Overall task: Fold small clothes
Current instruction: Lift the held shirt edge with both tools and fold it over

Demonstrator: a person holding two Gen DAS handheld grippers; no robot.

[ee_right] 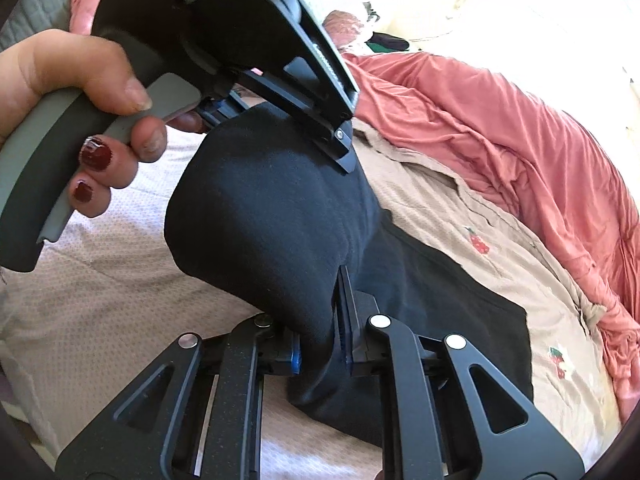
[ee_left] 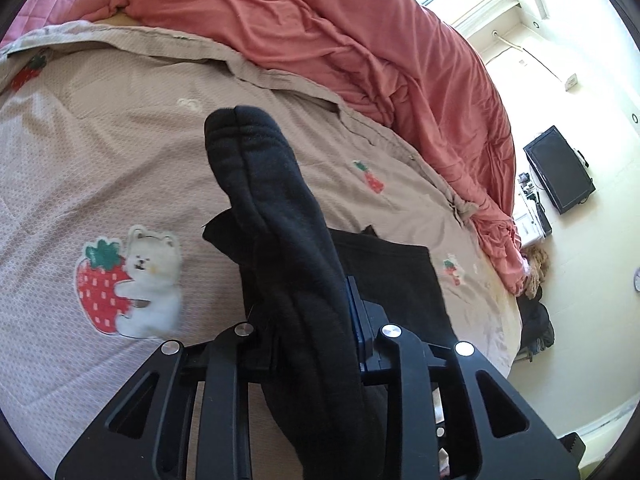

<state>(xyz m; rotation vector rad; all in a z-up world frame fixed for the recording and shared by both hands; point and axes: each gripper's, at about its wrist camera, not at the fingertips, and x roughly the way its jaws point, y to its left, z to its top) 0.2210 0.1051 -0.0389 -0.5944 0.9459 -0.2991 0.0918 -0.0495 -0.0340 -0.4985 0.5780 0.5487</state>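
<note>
Black garment (ee_left: pixel 288 216), hand (ee_right: pixel 80 92) right-view only.

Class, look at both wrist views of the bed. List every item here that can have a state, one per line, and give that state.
black garment: partly lifted off the bed, pinched by both grippers, the rest lying on the blanket.
left gripper: shut on the black garment.
right gripper: shut on the black garment.
beige blanket: spread over the bed.
red duvet: bunched along the far side.
monitor: screen dark.

Open beige bedspread (ee_left: pixel 80 152) leftward; bunched red duvet (ee_left: pixel 360 60) along its far edge.
</note>
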